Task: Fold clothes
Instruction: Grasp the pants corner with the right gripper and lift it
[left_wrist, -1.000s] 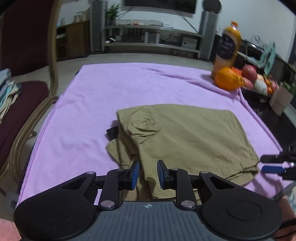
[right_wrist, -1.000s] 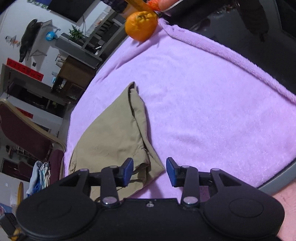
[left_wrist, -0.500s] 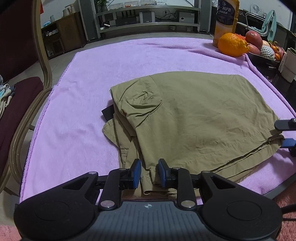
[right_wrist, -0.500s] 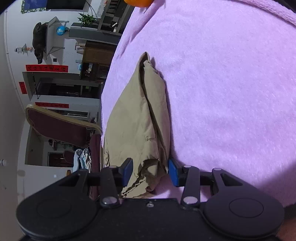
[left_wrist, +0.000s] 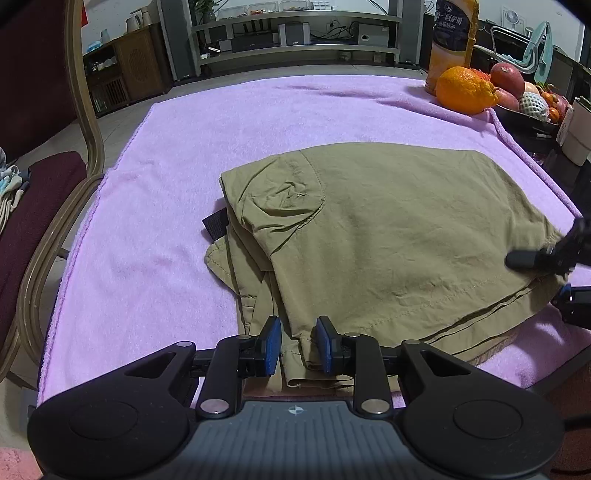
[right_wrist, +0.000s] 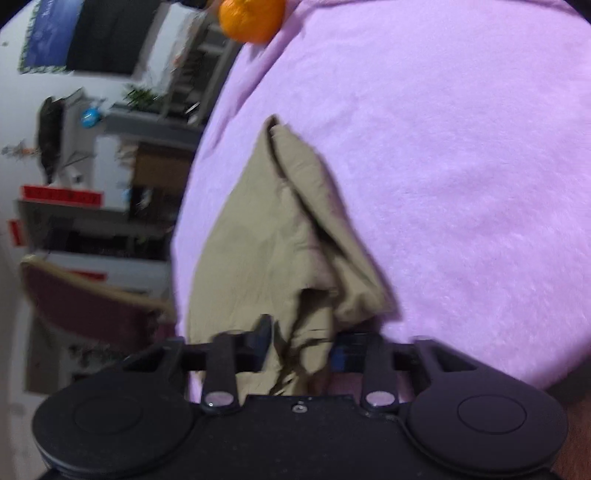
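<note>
Khaki shorts (left_wrist: 384, 236) lie folded on a purple towel (left_wrist: 207, 125) that covers the table. My left gripper (left_wrist: 297, 348) is open at the near edge of the shorts, with the cloth's hem lying between its blue pads. My right gripper (right_wrist: 301, 349) is open at the shorts' right corner, with bunched khaki cloth (right_wrist: 295, 266) between its fingers. In the left wrist view, the right gripper's fingers (left_wrist: 532, 258) show at the right edge, one above and one below the cloth's corner.
An orange (left_wrist: 465, 90), a juice bottle (left_wrist: 452, 33) and a fruit tray (left_wrist: 524, 96) stand at the table's far right. A dark red chair (left_wrist: 33, 206) with clothes on its seat stands to the left. The right wrist view is blurred.
Both grippers have moved forward onto the shorts' near edge. The right gripper's fingers now straddle the corner, and the cloth there is bunched up between them.
</note>
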